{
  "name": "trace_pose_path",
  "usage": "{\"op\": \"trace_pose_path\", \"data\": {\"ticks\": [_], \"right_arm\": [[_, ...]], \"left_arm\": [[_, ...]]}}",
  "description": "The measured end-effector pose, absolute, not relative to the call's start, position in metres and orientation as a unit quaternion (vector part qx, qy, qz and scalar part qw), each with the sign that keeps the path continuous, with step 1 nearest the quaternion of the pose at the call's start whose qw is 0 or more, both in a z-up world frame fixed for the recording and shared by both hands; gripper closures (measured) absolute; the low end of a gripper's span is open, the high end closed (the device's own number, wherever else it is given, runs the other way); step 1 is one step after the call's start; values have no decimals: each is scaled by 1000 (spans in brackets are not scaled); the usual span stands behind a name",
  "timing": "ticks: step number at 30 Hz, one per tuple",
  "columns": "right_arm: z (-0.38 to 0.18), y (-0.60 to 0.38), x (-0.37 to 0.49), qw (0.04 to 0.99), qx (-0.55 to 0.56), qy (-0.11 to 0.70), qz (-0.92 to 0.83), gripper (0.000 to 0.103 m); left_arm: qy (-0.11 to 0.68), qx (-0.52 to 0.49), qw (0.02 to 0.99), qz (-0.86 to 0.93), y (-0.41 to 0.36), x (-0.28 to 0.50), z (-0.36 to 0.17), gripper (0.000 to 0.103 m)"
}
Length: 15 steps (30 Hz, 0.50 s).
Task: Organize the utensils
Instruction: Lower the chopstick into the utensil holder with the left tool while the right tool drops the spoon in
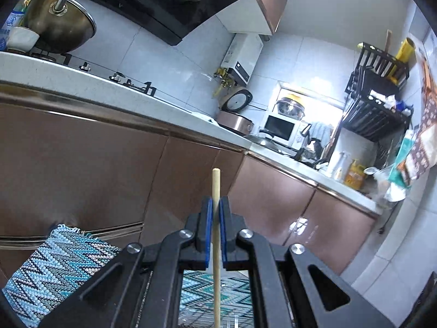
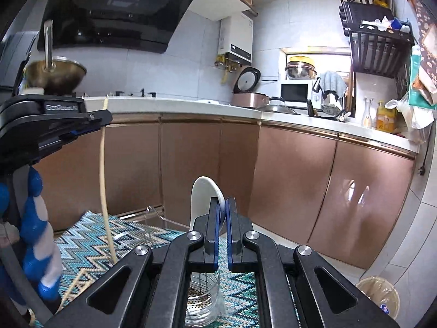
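Above the zigzag mat (image 2: 90, 248), the left gripper (image 1: 216, 205) clamps a chopstick (image 1: 216, 186) and the right gripper (image 2: 223, 207) clamps a white spoon (image 2: 203, 199).

Bright daylight from the window (image 1: 306, 109) glares on cabinet doors (image 2: 355, 191); fisheye edges curve and darken.

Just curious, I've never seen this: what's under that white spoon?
Below the white spoon, pinched by the right tool, sits a wire holder on a zigzag mat. The tool's frame hides most of the holder, so its contents can't be told.
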State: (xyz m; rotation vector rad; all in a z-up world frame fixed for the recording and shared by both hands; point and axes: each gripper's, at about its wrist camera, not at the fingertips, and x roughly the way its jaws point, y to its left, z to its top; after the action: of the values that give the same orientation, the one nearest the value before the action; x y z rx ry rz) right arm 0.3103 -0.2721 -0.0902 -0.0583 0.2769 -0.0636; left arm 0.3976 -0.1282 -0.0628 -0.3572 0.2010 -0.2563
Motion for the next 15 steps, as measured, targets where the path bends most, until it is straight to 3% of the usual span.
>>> {"op": "trace_pose_path", "data": {"ticks": [11, 15], "right_arm": [[-134, -267, 318, 986, -12, 166, -27, 97], [-135, -267, 315, 985, -10, 171, -21, 87]], "left_arm": [[77, -124, 986, -81, -146, 390, -114, 96], [83, -118, 987, -76, -141, 381, -114, 78]]}}
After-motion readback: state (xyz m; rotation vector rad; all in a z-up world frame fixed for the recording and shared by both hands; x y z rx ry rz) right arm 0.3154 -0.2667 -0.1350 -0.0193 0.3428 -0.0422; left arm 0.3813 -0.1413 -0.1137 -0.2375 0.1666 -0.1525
